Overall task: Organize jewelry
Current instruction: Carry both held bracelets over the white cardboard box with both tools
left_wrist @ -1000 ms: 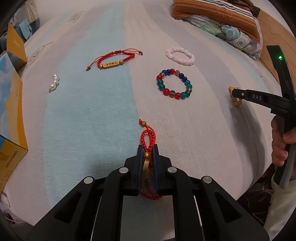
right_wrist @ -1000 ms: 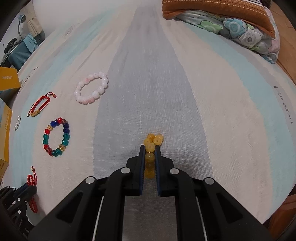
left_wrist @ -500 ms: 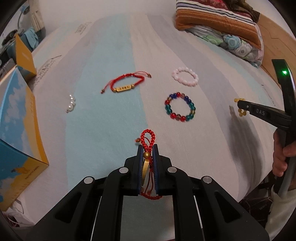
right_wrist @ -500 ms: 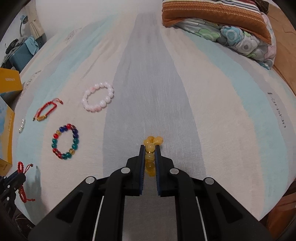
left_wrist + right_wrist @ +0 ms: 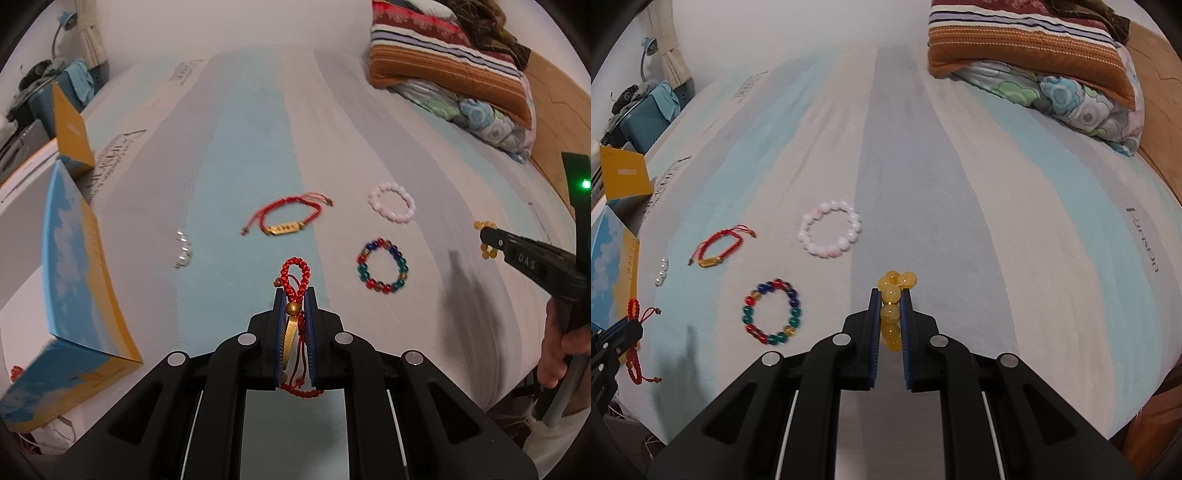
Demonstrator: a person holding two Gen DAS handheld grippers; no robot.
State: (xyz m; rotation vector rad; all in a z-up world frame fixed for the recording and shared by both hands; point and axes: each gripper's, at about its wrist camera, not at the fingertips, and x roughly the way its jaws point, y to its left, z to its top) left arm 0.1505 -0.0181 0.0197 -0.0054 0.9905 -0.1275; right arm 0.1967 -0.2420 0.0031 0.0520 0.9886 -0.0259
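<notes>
My left gripper (image 5: 294,295) is shut on a red braided bracelet with a gold charm (image 5: 294,275) and holds it above the bed; it also shows in the right wrist view (image 5: 633,310). My right gripper (image 5: 890,295) is shut on a yellow bead bracelet (image 5: 891,291), seen from the side in the left wrist view (image 5: 484,236). On the striped sheet lie a red cord bracelet with a gold bar (image 5: 286,218), a pink bead bracelet (image 5: 391,203), a multicoloured bead bracelet (image 5: 382,266) and a small pearl piece (image 5: 183,249).
An open blue and yellow box (image 5: 70,266) stands at the left edge of the bed, with its yellow flap (image 5: 70,133) raised. Folded blankets and a floral quilt (image 5: 450,70) lie at the far right. The bed's front edge (image 5: 1071,417) drops off close below both grippers.
Both grippers have risen and pulled back from the sheet with their bracelets held. The box at the left has come further into the left wrist view.
</notes>
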